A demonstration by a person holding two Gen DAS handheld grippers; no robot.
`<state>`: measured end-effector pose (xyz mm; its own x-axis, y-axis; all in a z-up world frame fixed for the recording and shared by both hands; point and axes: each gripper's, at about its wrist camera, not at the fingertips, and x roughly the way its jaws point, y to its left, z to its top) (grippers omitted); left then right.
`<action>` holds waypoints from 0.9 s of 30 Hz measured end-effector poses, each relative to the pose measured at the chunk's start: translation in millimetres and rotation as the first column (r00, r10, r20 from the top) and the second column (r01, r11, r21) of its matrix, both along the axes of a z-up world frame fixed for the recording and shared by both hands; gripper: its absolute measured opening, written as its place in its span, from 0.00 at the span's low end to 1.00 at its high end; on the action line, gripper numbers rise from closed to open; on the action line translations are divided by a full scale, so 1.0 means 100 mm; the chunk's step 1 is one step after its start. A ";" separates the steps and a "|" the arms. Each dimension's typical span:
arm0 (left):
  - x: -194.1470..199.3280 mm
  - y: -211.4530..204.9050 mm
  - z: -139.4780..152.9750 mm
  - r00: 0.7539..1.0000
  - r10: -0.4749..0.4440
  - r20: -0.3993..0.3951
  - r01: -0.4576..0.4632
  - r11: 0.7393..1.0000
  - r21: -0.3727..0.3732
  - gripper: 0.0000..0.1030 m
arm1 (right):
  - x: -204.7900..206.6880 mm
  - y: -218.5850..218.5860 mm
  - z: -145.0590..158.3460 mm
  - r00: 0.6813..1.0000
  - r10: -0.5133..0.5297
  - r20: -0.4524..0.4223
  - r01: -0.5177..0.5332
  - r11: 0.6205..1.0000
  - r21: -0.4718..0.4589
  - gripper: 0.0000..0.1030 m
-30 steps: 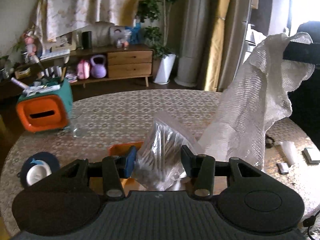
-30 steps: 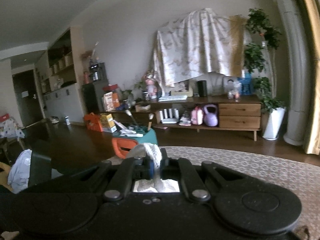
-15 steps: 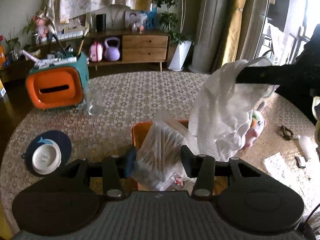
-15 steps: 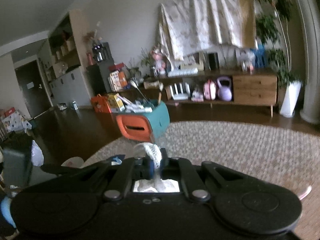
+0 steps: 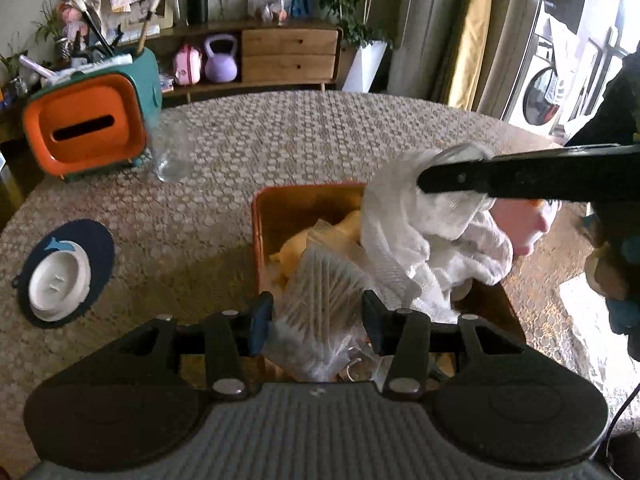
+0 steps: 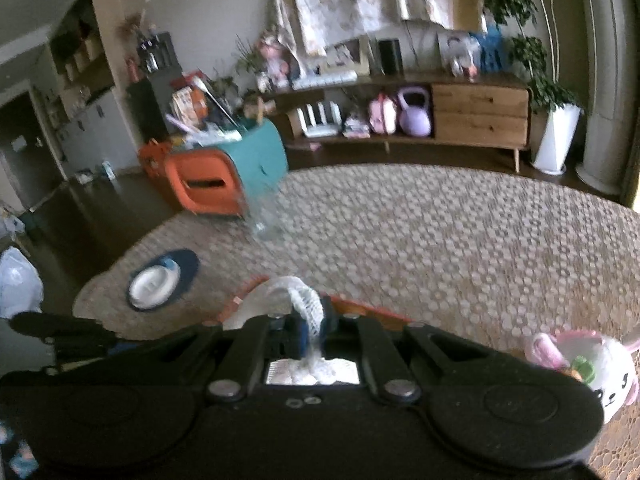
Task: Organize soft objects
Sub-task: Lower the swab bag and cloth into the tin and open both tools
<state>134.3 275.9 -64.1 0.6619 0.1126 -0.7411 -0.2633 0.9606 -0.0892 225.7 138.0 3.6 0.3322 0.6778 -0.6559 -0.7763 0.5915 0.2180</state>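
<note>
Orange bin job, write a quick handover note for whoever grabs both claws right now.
Left claw: shut on the clear plastic bag, held over the near end of the orange bin.
Right claw: shut on the white mesh cloth, which hangs into the bin's right side.
Bin: already holds something yellow.
White bunny plush: lies on the table, to the right of the bin.
Done: both soft items brought to the bin.
Left: release both into it, then probably collect the plush.
</note>
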 end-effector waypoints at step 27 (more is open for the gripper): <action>0.19 -0.12 -0.20 0.998 -0.019 -0.068 0.017 0.999 -0.033 0.66 | -0.19 -0.05 -0.33 0.996 0.073 0.041 -0.066 0.984 -0.164 0.43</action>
<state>153.5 264.2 -84.0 0.6116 0.0766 -0.7875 -0.2527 0.9621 -0.1027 206.6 133.2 -29.7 0.3208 0.5859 -0.7441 -0.8239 0.5602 0.0858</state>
